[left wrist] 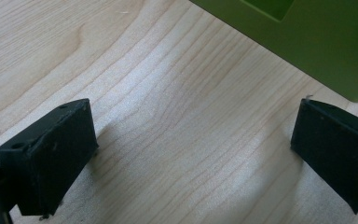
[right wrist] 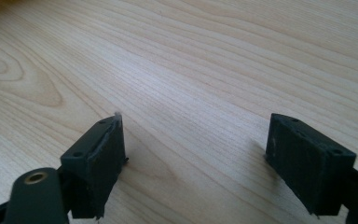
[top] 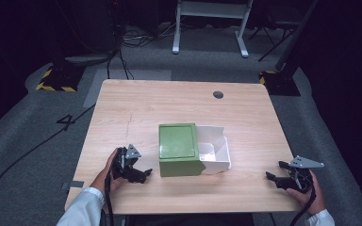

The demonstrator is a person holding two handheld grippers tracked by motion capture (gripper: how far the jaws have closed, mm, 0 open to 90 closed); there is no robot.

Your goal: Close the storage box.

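Left claw point(top: 140, 173) beside green box point(top: 179, 149)

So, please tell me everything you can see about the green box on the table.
The green box is cube-like, matte, probably plastic or painted card. Its top has a shallow square recessed panel inside a raised border. It sits upright near the middle of the wooden table, with its right side against an open white box. No gripper touches it: the left gripper lies open just beside its lower left corner. The left gripper view shows its corner.
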